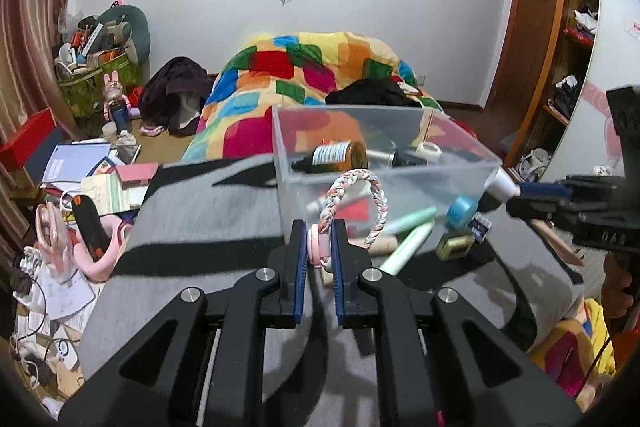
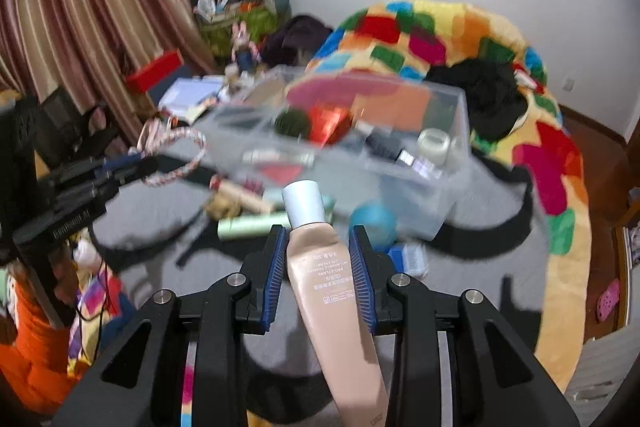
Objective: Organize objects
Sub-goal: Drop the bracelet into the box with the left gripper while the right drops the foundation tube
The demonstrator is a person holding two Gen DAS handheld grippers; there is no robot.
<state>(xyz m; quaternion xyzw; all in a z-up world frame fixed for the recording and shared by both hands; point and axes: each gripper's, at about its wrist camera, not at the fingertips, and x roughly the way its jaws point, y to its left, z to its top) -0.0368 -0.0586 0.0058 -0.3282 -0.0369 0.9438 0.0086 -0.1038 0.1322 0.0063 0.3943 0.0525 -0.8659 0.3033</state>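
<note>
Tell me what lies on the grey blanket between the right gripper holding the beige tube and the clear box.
In the right wrist view, a blue tape roll and a pale green tube lie between the right gripper with its beige tube and the clear box.

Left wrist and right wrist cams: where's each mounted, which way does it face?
Left wrist: on the left gripper, looking forward and down its fingers at the braided headband it holds; the right gripper enters from the right.
Right wrist: on the right gripper, looking forward and down at the beige tube it grips; the left gripper shows at left.
Shared: clear bin, patchwork blanket, the headband.
</note>
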